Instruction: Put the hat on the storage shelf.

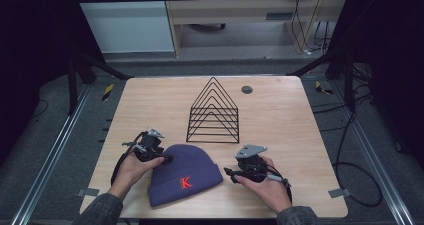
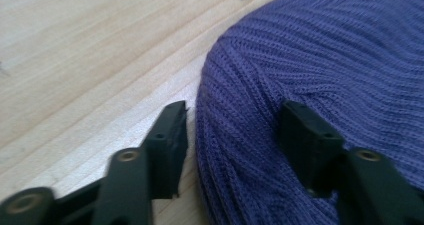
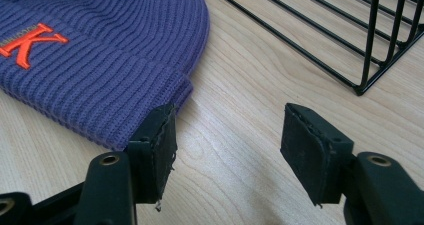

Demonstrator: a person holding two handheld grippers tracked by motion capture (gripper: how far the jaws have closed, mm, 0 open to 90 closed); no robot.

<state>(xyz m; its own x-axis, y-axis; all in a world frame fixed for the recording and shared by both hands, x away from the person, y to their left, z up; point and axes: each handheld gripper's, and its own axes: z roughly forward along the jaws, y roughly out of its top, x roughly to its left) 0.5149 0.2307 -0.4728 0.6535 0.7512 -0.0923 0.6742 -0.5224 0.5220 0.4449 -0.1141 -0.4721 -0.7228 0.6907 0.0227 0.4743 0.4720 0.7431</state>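
1. Nearest us, the left tongs [image 2: 232,130] are spread wide, straddling the edge of the purple beanie [image 2: 320,60]: one jaw presses on the knit, the other sits over bare wood.
2. The right tongs [image 3: 227,150] are wide apart too, one jaw just at the beanie's folded cuff corner, the other over bare counter [image 3: 240,110].
3. From above, the beanie [image 1: 192,167] lies flat near the front edge of the counter [image 1: 285,115], red K [image 1: 185,182] facing up, between the two hands.
4. Left hand [image 1: 132,169] brings its tongs [image 1: 167,158] in at the beanie's upper-left side; right hand [image 1: 264,187] holds its tongs [image 1: 228,172] just beside the cuff.
5. Behind the beanie stands a black wire rack [image 1: 214,112], triangular frames in a row.
6. A small dark disc [image 1: 246,89] sits near the far edge.
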